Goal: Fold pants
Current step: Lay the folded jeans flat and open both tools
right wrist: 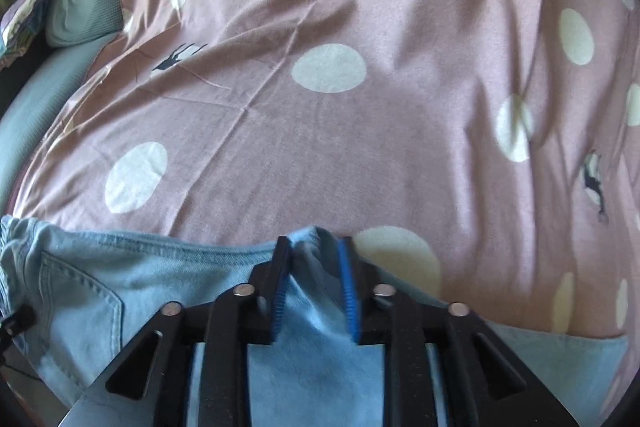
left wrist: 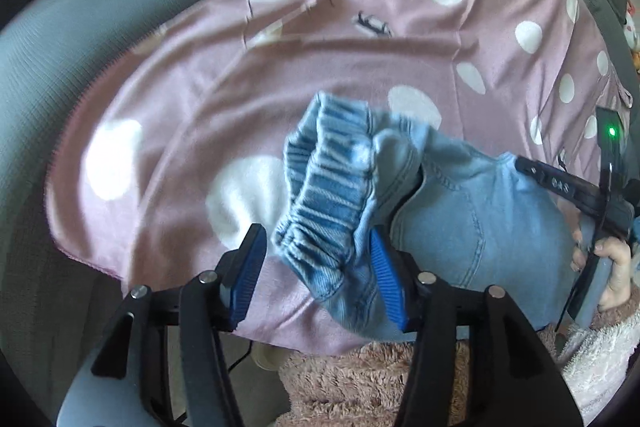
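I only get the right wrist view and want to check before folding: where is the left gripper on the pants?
Observer: The left gripper is at the waistband, which lies between its open jaws.
Operator: Is the band pinched?
Observer: No. The pad on the picture's left stands clear of the cloth.
Operator: Does that end lie flat?
Observer: No. The waistband is bunched in a heap on the spread.
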Motion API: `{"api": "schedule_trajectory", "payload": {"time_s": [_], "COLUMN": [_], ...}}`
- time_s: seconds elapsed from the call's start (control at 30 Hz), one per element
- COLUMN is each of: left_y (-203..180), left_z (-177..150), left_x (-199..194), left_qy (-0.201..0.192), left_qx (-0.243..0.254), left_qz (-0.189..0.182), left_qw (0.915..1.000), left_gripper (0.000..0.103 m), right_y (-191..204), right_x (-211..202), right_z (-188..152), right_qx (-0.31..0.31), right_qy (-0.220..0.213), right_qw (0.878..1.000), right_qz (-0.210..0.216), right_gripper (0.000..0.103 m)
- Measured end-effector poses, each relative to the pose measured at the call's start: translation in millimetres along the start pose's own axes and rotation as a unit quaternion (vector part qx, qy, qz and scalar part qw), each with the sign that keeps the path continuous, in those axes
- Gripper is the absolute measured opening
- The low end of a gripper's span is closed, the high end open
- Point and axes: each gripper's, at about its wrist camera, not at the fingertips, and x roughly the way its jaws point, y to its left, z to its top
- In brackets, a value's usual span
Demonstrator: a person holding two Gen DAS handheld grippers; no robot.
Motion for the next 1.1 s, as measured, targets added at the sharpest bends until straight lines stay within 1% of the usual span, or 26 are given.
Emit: {"api": "schedule_trajectory", "payload": {"time_s": [0.03,0.13,0.2,0.27,0.33,0.4,0.43,0.47,0.5,0.53,0.57,0.6,0.67,0.73,0.8,0.9,0.93,1.0,1.1], "left_y": [-2.3,-10.4,-19.3,-31.9,-48.1,-64.0,-70.4,-76.3,-80.1,-81.9,-83.1,-83.8,-84.2,-81.5,-79.4,-76.9,-76.8,-77.7,-81.0], "left_z": [1.5,6.3,9.5,9.1,5.7,0.1,-3.3,-7.1,-12.7,-17.2,-21.0,-23.8,-25.5,-26.7,-28.6,-32.4,-33.5,-35.0,-34.5], "left_x": [-9.3,-31.0,-38.0,-35.6,-20.3,3.6,15.7,27.9,39.2,48.2,53.1,52.7,51.4,52.5,52.3,50.4,50.0,48.5,48.0], "left_qy": [-0.015,-0.044,-0.05,-0.041,-0.01,0.029,0.05,0.071,0.089,0.101,0.103,0.093,0.094,0.098,0.097,0.097,0.097,0.095,0.097], "left_qx": [0.003,0.002,0.009,0.026,0.045,0.063,0.07,0.075,0.077,0.078,0.081,0.087,0.095,0.089,0.089,0.091,0.091,0.095,0.1], "left_qz": [0.005,-0.004,-0.027,-0.066,-0.101,-0.124,-0.128,-0.13,-0.131,-0.124,-0.115,-0.109,-0.1,-0.099,-0.092,-0.085,-0.082,-0.075,-0.063], "left_qw": [0.9999,0.999,0.9983,0.9966,0.9938,0.9898,0.9881,0.9862,0.9844,0.984,0.9847,0.9858,0.986,0.9862,0.987,0.9875,0.9876,0.988,0.9883], "left_gripper": [0.054,0.058,0.061,0.061,0.059,0.045,0.031,0.028,0.028,0.027,0.024,0.024,0.019,0.016,0.011,0.009,0.009,0.009,0.009], "right_y": [-2.1,-17.6,-33.0,-48.1,-60.1,-69.6,-72.3,-76.4,-80.8,-86.0,-90.5,-94.7,-104.1,-112.6,-122.1,-142.4,-146.3,-154.4,-165.2], "right_x": [-6.3,-25.9,-35.7,-40.7,-40.9,-39.8,-39.5,-38.5,-38.0,-36.5,-34.6,-35.1,-41.2,-44.7,-47.2,-51.2,-52.5,-54.9,-56.3], "right_z": [-3.8,-18.4,-31.9,-49.8,-69.1,-88.2,-95.9,-104.1,-111.6,-120.1,-128.0,-134.9,-149.5,-162.9,-174.4,-194.0,-198.2,-207.2,-218.4], "right_qx": [-0.004,0.004,0.025,0.046,0.063,0.069,0.071,0.074,0.078,0.086,0.094,0.102,0.115,0.129,0.146,0.189,0.198,0.209,0.224], "right_qy": [-0.008,-0.02,-0.021,-0.016,-0.004,0.009,0.012,0.018,0.024,0.032,0.038,0.037,0.03,0.032,0.031,0.033,0.034,0.036,0.042], "right_qw": [1.0,1.0,0.999,0.999,0.998,0.997,0.997,0.997,0.997,0.996,0.995,0.994,0.993,0.991,0.989,0.981,0.979,0.975,0.969], "right_qz": [-0.008,-0.017,-0.011,-0.001,0.011,0.009,0.004,-0.004,-0.009,-0.013,-0.014,-0.011,-0.006,-0.011,-0.008,-0.012,-0.021,-0.061,-0.097], "right_gripper": [0.047,0.048,0.048,0.048,0.048,0.048,0.048,0.048,0.048,0.048,0.048,0.048,0.049,0.048,0.049,0.049,0.049,0.049,0.049]}}
